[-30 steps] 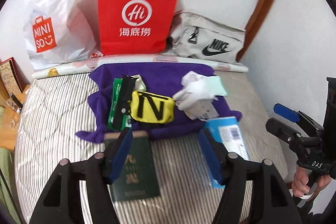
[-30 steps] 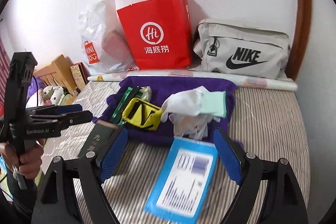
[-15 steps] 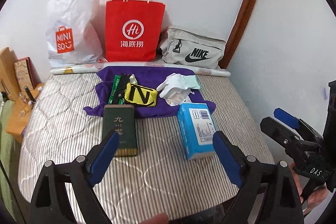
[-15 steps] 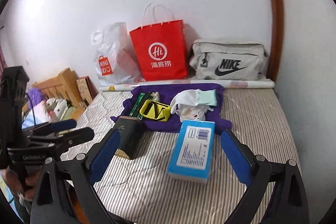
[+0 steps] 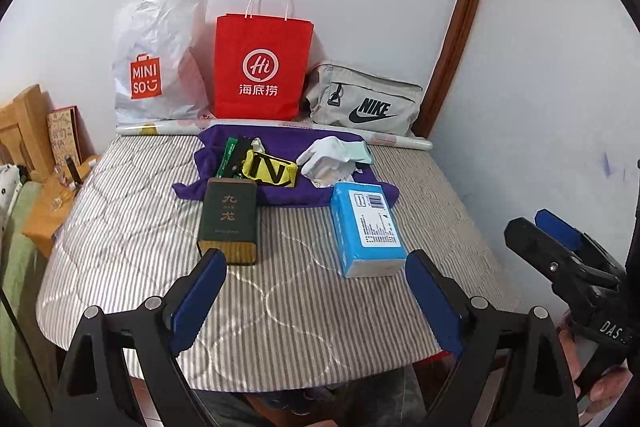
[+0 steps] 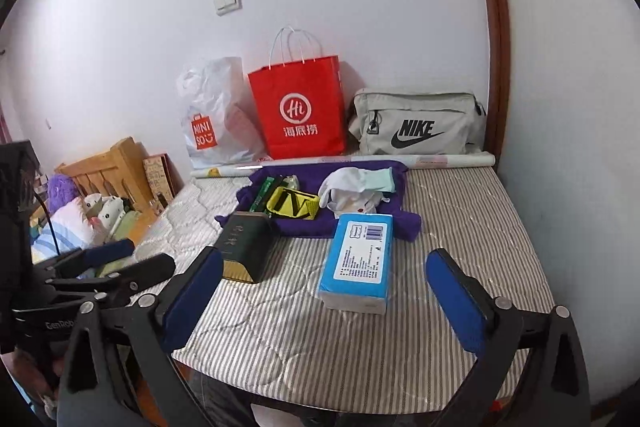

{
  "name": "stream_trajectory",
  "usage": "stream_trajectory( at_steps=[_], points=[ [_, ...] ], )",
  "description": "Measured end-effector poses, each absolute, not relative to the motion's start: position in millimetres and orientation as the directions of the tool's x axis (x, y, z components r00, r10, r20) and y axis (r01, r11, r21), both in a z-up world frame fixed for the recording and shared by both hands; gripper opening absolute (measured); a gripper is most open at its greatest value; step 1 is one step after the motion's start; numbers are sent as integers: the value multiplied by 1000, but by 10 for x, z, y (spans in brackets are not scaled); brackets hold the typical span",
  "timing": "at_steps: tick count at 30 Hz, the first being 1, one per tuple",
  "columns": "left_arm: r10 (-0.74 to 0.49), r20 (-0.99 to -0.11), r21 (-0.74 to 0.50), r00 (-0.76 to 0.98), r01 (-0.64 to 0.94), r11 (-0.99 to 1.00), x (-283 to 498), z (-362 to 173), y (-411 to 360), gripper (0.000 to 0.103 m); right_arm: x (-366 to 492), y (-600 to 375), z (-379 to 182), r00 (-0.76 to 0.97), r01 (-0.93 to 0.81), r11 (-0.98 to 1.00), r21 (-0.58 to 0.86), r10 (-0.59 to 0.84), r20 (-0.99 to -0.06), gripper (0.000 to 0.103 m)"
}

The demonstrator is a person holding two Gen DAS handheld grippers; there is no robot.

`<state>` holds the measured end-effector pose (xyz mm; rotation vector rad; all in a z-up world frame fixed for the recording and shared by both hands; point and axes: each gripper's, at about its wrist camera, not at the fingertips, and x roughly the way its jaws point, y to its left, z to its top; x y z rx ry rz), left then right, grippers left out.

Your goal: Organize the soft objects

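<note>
A purple towel (image 5: 288, 143) (image 6: 360, 223) lies at the back of a striped padded table (image 5: 304, 307) (image 6: 360, 339). On it lie a yellow pouch (image 5: 272, 169) (image 6: 294, 205), a green packet (image 5: 228, 157) (image 6: 264, 191) and white gloves (image 5: 332, 157) (image 6: 356, 183). In front stand a dark green tin (image 5: 230, 223) (image 6: 246, 247) and a blue tissue pack (image 5: 370, 231) (image 6: 358, 263). My left gripper (image 5: 316, 291) and right gripper (image 6: 324, 291) are open and empty, held back near the table's front edge. The right gripper (image 5: 560, 247) shows in the left view, the left gripper (image 6: 120, 263) in the right view.
Against the back wall stand a white Miniso bag (image 5: 156, 67) (image 6: 212, 123), a red paper bag (image 5: 260, 67) (image 6: 300, 115) and a grey Nike bag (image 5: 364, 103) (image 6: 416, 127). A paper roll (image 5: 400, 141) (image 6: 440, 159) lies behind the towel. A wooden bedframe (image 6: 108, 171) is at left.
Both grippers have pulled back and up from the towel, so the whole table now shows. The objects have not moved. Both stay open.
</note>
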<state>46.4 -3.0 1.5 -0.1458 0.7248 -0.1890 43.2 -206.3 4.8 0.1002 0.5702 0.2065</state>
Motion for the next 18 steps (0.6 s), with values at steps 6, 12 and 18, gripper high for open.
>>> stream_trajectory(
  at_steps=[6, 12, 18],
  points=[
    [-206, -641, -193, 739, 105, 976, 391, -2, -36, 95, 352, -2053, 24, 822, -142, 981, 131, 191, -536, 102],
    [-188, -643, -185, 743, 87, 979, 367, -22, -3, 95, 301, -2027, 3, 824, -134, 985, 106, 171, -540, 102],
    [-191, -649, -195, 736, 82, 977, 372, -63, 15, 95, 267, -2013, -15, 827, -134, 986, 96, 165, -537, 102]
  ],
)
